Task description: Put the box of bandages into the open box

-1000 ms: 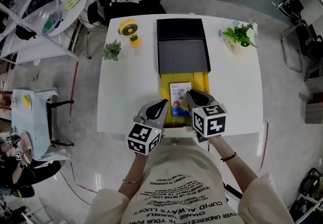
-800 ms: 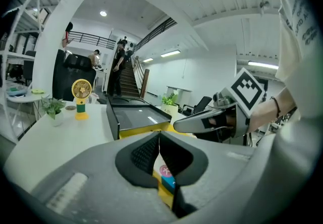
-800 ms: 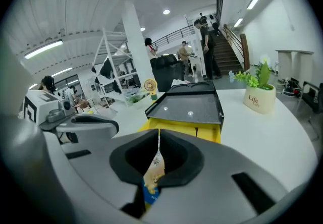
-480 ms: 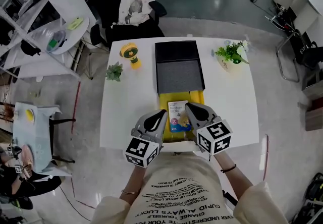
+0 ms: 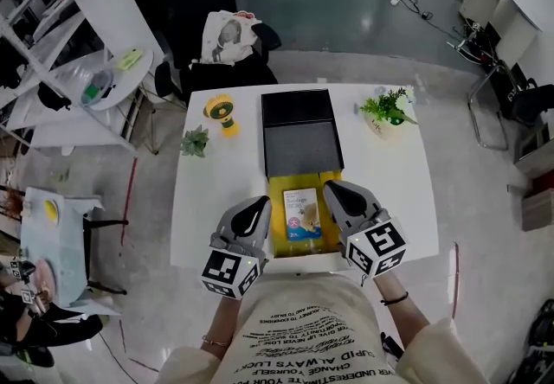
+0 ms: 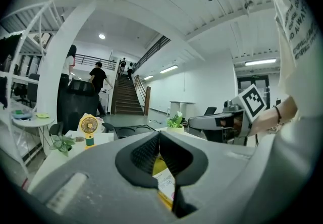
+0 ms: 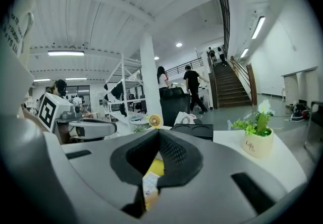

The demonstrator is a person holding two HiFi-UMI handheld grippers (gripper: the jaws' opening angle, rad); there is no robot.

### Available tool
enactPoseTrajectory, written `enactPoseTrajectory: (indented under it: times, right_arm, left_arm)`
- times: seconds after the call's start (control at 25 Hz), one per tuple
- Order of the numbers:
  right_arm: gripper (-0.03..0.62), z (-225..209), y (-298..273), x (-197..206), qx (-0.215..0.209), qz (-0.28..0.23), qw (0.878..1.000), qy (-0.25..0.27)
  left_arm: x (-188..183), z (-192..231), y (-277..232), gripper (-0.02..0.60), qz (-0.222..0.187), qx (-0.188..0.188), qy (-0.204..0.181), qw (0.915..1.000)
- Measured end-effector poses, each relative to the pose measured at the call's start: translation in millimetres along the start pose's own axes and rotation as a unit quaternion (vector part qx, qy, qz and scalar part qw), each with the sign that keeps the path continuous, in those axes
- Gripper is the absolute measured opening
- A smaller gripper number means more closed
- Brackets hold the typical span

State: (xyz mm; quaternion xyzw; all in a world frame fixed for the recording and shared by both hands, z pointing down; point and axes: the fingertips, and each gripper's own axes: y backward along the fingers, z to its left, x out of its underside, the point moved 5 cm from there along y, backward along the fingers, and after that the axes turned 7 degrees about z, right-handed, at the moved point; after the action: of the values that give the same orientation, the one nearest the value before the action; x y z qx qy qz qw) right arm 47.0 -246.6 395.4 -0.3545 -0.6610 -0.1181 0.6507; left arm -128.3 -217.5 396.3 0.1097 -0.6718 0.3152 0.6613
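Observation:
The box of bandages, white and blue with print, lies flat inside the yellow open box at the table's near edge. My left gripper hangs just left of the yellow box and my right gripper just right of it. Both are clear of the bandages. In the left gripper view the left gripper has its jaws meeting with nothing between them, and the bandages show below. The right gripper is likewise shut and empty above the bandages.
A black case with its lid raised lies just beyond the yellow box. A yellow desk fan and a small potted plant stand at the table's left. A white pot with greenery stands at the right.
Both grippers have drawn back toward me and apart from the bandage box, which now lies alone in the yellow box. The right jaws have closed.

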Motion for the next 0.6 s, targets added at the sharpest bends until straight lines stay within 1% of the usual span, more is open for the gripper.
enactPoseTrajectory:
  times: [0.24,0.4,0.6]
  right_arm:
    - [0.005,-10,12,-12,0.017,-0.028,0.999,-0.003]
    - [0.005,-18,18,-16,0.024,-0.044,0.999,-0.02]
    - [0.004,-22,18,-17,0.034,-0.045,0.998,-0.019]
  left_arm:
    - [-17,9,8,0.023,-0.02,-0.021,-0.014,0.9995]
    - [-19,17,13,0.023,-0.026,-0.037,-0.016,0.9988]
    - [-15,24,14,0.023,-0.027,-0.05,-0.015,0.9983]
